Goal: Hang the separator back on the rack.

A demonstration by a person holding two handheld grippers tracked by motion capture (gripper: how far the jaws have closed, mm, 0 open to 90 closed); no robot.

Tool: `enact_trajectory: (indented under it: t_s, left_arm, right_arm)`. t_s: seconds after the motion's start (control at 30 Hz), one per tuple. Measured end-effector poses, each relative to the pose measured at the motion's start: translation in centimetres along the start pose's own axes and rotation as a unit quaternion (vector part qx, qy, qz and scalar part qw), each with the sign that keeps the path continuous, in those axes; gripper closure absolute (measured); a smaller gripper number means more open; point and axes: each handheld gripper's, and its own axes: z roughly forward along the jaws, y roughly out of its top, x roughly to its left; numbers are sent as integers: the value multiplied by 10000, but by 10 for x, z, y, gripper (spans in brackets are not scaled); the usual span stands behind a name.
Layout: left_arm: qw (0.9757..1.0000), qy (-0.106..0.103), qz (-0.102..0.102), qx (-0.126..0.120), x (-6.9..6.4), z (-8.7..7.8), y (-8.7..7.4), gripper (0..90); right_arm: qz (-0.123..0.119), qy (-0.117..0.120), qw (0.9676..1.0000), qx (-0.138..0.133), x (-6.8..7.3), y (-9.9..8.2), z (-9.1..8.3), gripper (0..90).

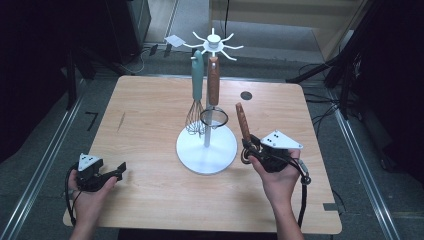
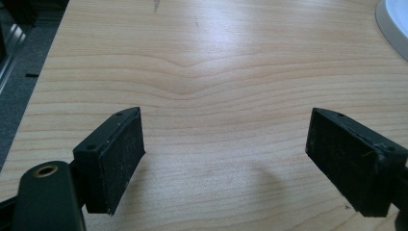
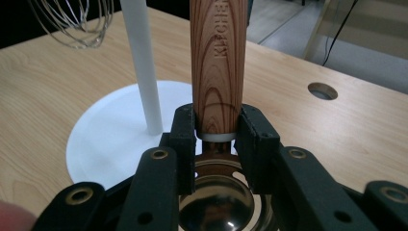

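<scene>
Dark floor and black equipment surround the light wooden table (image 1: pixel 150 115), which has a small round hole (image 1: pixel 245 95) near its far edge. We see a white utensil stand (image 1: pixel 206 147) with a round flat base in the middle of the table; its thin white pole (image 3: pixel 142 67) rises to a crown of white hooks. From the hooks hang a wire whisk with a teal handle (image 1: pixel 197 90) and a small round strainer with a brown wooden handle (image 1: pixel 214 92).

We hold the right gripper (image 1: pixel 248 146) just beside the right side of the stand's base. Between its two black pads sits the third utensil, a metal spoon-like tool with a wood-grain handle (image 1: pixel 243 122). In the right gripper view the handle (image 3: pixel 219 62) goes up from the pads, and the pads press on its lower end from both sides, where a white ring closes the wood. The shiny metal bowl of the tool (image 3: pixel 216 202) lies below the pads, toward the body of the gripper. In the high view the handle leans a little to the far left, and its free end is near the hanging strainer but does not touch it. What kind of head the tool has exactly we cannot tell.

Our left gripper (image 1: pixel 120 169) is at the near left part of the table, well apart from the stand. In the left gripper view its pads (image 2: pixel 115 159) are spread wide, and between them is only bare wood.
</scene>
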Motion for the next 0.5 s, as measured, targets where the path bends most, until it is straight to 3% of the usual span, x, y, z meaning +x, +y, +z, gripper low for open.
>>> enact_trajectory:
  t_s: [0.2,0.33,0.5]
  left_arm:
    - [10000,65,-20,3,0,0,0,79]
    - [10000,-35,7,-11,0,0,0,28]
    - [10000,-25,-57,-17,1,-1,-1,27]
  right_arm:
    - [21,126,9997,-201,2,5,-3,714]
    - [38,193,9992,-352,3,8,-4,713]
    - [53,243,9985,-492,2,11,-7,713]
